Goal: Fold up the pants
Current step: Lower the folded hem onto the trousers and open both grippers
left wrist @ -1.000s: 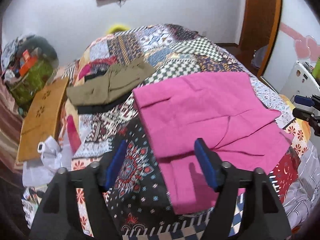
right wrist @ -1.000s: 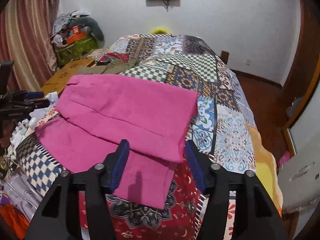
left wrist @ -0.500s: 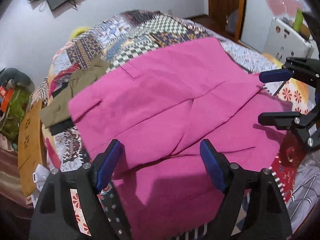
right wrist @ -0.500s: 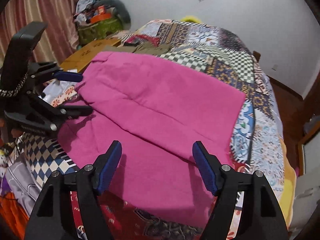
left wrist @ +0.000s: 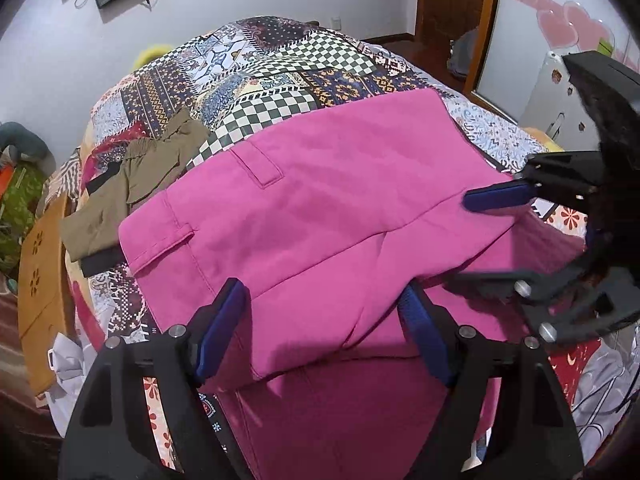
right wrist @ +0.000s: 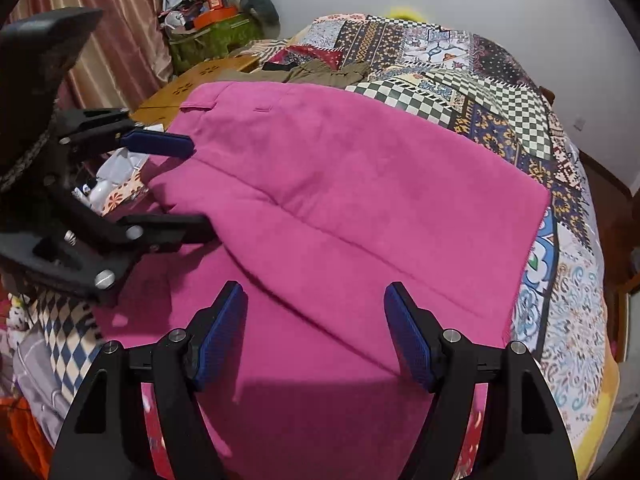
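Note:
Pink pants [left wrist: 320, 216] lie partly folded on the patchwork bedspread [left wrist: 280, 64], the waistband end laid over the lower layer. They also fill the right wrist view [right wrist: 360, 200]. My left gripper [left wrist: 320, 332] is open, its jaws astride the near folded edge at the pants' left side. My right gripper [right wrist: 316, 332] is open over the near edge at the pants' right side. Each gripper shows in the other's view: the right one [left wrist: 476, 236] and the left one [right wrist: 188, 184], both open around the pink fabric's edge.
Folded olive pants [left wrist: 132, 184] lie on the bed behind the pink ones, to the left. A wooden board [left wrist: 40, 280] leans beside the bed. A pile of bags and clutter [right wrist: 216, 12] stands by the curtain. A door [left wrist: 452, 0] is at the right.
Both grippers have moved in close to the pink pants, from well back to astride the near edge. The pants now lie folded over themselves; both grippers stay open.

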### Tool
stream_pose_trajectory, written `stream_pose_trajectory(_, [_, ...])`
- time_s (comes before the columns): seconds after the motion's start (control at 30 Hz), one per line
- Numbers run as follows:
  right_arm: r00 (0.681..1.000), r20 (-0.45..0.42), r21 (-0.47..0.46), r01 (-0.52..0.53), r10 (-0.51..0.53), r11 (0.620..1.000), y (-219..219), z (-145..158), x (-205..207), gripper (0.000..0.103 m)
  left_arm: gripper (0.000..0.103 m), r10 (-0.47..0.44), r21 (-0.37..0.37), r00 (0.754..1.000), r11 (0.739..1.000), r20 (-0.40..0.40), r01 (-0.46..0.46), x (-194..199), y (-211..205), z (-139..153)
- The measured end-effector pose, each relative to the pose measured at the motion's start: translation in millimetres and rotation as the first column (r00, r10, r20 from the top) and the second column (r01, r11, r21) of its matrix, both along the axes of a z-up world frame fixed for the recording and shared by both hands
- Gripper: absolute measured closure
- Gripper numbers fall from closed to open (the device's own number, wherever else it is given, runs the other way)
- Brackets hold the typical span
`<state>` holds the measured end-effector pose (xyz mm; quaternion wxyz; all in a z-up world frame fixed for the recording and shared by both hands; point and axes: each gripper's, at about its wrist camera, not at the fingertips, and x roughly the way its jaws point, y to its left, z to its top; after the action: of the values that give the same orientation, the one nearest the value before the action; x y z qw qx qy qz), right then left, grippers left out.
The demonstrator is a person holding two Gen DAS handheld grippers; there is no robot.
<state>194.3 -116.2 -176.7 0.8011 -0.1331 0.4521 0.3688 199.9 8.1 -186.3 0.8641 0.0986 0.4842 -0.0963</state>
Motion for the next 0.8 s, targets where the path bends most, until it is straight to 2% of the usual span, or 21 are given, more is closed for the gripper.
stream_pose_trajectory(0.07, [1.000,-0.004,0.013,0.006,-0.006,1.000,1.9,0.4,3.4,0.054,0.024,0.000,-0.008,1.000,1.000,0.000,0.000,-1.5,0.1,0.7])
stream_pose_trajectory(0.13, [1.000,0.000,0.022,0.014,-0.014,1.000,3.7,2.3,7.5,0.066,0.027,-0.010,-0.025,1.000,1.000,-0.012,0.009,-3.0,-0.5,-0.3])
stream_pose_trajectory(0.23, [1.000,0.000,0.057,0.011,-0.011,0.998,3.8,7.0,8.6,0.082,0.043,-0.018,-0.041,0.999,0.999,-0.045,0.016,-1.4,-1.2,-5.7])
stream_pose_trajectory(0.3, [1.000,0.015,0.064,0.001,-0.002,0.998,5.4,10.4,6.2,0.088,0.057,-0.009,-0.026,0.999,1.000,-0.043,0.008,-0.5,-1.4,-7.9])
stream_pose_trajectory(0.33, [1.000,0.024,0.064,-0.002,0.000,0.998,5.9,11.4,5.6,0.091,0.059,-0.009,-0.031,0.999,0.999,-0.041,0.007,-0.6,-1.3,-7.5])
stream_pose_trajectory(0.4, [0.999,0.041,0.068,-0.005,0.002,0.998,6.0,14.7,2.1,0.093,0.077,-0.008,-0.047,1.000,0.999,-0.028,0.007,-2.2,-0.7,-3.3])
stream_pose_trajectory(0.47, [0.999,0.045,0.084,-0.009,0.005,0.996,4.0,18.0,2.0,0.095,0.086,-0.004,-0.052,1.000,0.999,-0.012,0.003,-4.0,-0.7,1.7])
stream_pose_trajectory(0.6, [0.998,0.062,0.099,-0.019,0.013,0.995,2.7,26.3,-1.3,0.096,0.093,0.026,-0.087,1.000,0.996,0.009,-0.025,-8.1,2.1,17.1])
stream_pose_trajectory(0.8, [0.995,0.092,0.113,-0.040,0.030,0.993,-2.8,41.2,-14.9,0.097,0.094,0.031,-0.123,0.999,0.992,0.038,-0.026,-26.4,-2.3,36.5])
